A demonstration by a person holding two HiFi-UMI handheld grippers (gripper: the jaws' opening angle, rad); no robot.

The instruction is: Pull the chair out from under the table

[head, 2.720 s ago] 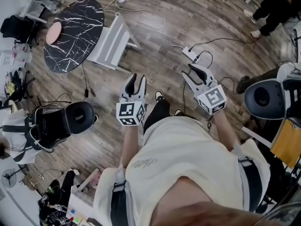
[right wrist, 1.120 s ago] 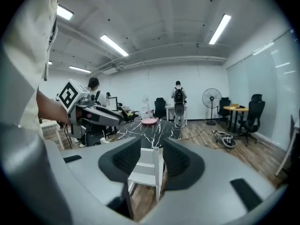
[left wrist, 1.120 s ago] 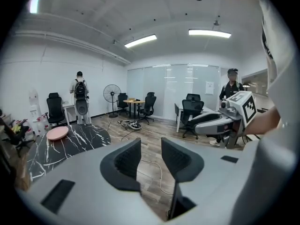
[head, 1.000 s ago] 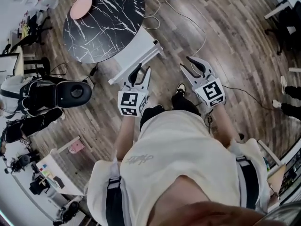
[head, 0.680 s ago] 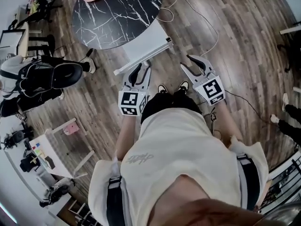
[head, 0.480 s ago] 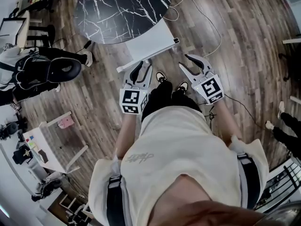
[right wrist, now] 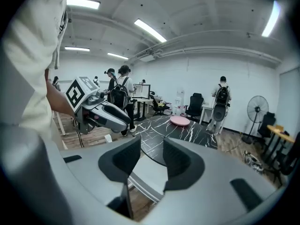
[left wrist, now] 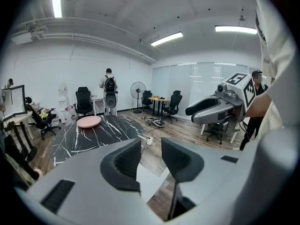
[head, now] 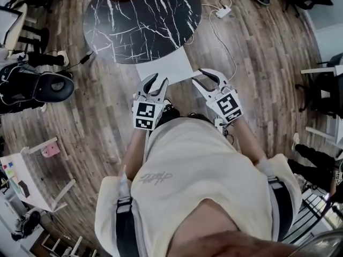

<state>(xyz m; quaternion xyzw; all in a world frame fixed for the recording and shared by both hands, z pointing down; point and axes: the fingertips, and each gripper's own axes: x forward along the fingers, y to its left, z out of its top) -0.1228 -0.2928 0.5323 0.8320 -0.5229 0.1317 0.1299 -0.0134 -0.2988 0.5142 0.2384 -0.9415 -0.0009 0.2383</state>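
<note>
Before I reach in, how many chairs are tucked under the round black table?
1. The white chair sits at the table's near edge, partly under the top, in front of the person. The table's far edge is out of frame, so another may be hidden there.

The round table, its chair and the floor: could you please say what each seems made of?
Table: black marble or marble-look top, white veins, smooth sheen. Chair: plain white, matte; painted wood or plastic, unclear. Floor: brown wood-look planks with visible seams and grain, possibly laminate.
</note>
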